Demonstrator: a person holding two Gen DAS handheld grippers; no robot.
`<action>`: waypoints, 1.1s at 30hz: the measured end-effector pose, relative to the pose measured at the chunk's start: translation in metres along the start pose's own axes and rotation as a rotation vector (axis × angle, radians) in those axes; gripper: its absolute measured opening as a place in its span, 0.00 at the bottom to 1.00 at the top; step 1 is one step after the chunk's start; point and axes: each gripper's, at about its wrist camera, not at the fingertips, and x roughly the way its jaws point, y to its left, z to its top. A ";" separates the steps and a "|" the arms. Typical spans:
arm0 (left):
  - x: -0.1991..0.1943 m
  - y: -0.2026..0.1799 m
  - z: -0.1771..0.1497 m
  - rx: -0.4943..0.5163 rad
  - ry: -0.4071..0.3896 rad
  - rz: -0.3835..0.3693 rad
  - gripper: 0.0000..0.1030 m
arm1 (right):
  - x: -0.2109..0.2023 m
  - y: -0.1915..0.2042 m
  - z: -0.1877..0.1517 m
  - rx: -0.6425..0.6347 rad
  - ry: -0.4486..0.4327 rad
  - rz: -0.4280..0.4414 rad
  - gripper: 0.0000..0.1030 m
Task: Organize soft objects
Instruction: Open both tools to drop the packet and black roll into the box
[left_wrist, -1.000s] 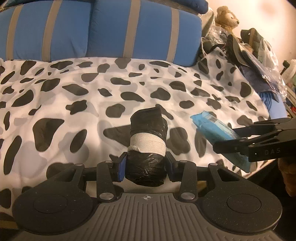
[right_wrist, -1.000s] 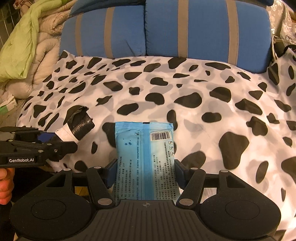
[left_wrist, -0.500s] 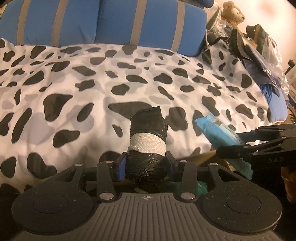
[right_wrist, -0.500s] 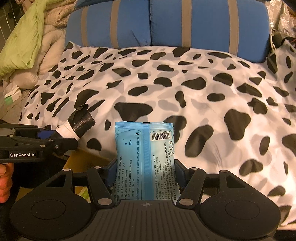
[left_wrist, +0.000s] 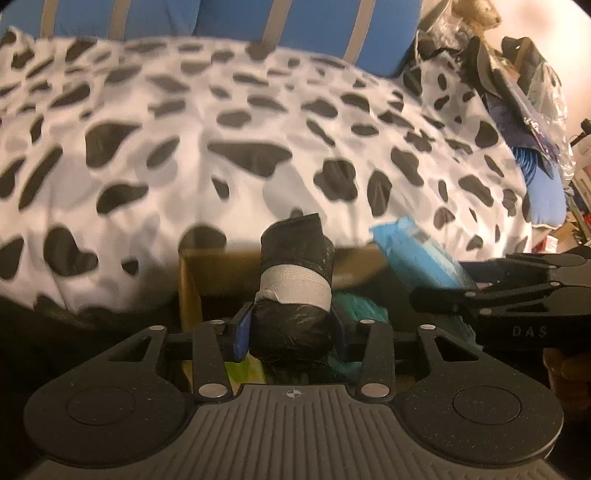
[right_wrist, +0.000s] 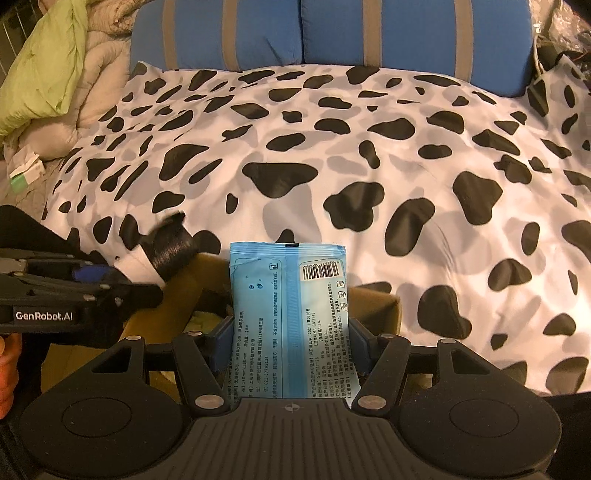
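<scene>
Being clamped in the left tool (left_wrist: 291, 332), a black bag roll (left_wrist: 295, 280); in the right tool (right_wrist: 291, 347), a blue wipes pack (right_wrist: 290, 314); both are being held above the cardboard box (right_wrist: 376, 306), likely for dropping in.

"GenRobot.AI" in white on the side of the left gripper (right_wrist: 122, 291). "DAS" on the right gripper (left_wrist: 424, 295). Barcode and small Chinese print, too fine to read, on the blue packet (right_wrist: 288, 314).

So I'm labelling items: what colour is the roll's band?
White, around the black roll; left wrist view shows it best.
</scene>
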 end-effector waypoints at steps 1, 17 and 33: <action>0.001 -0.001 -0.001 0.000 0.013 0.000 0.41 | -0.001 0.000 0.000 0.000 -0.002 0.000 0.63; -0.010 0.017 -0.001 -0.093 -0.021 0.024 0.68 | 0.000 0.014 0.001 -0.030 0.001 0.013 0.63; -0.011 0.023 -0.006 -0.107 -0.010 0.069 0.69 | 0.009 0.031 0.003 -0.083 0.057 0.041 0.97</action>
